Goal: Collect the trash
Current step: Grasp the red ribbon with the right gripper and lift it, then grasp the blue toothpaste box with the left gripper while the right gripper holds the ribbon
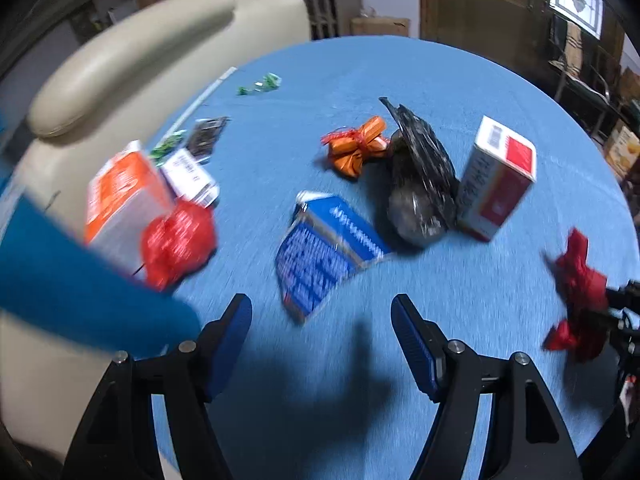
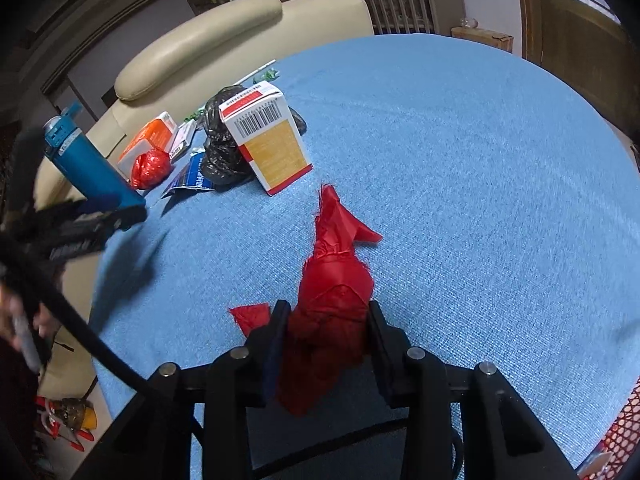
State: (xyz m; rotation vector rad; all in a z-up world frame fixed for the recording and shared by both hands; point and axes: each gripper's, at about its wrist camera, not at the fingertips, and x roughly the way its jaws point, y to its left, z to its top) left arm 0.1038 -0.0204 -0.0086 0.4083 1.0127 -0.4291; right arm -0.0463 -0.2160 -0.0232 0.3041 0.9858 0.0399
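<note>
Pinching the red wrapper (image 2: pixel 332 320), our right gripper (image 2: pixel 326 316) held only limp film, which we judged could slip free on lifting. Our left gripper (image 1: pixel 322 320) hung spread and empty, short of the blue carton (image 1: pixel 324 248). Only the right view showed the blue bottle (image 2: pixel 86 160) near that gripper.

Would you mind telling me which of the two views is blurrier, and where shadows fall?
Left wrist view: smeared by motion, notably the blue carton and red mesh ball; a dark shadow lies between the left gripper fingers. Right wrist view: sharper, red wrapper crisp, the shadow falling at left.
</note>
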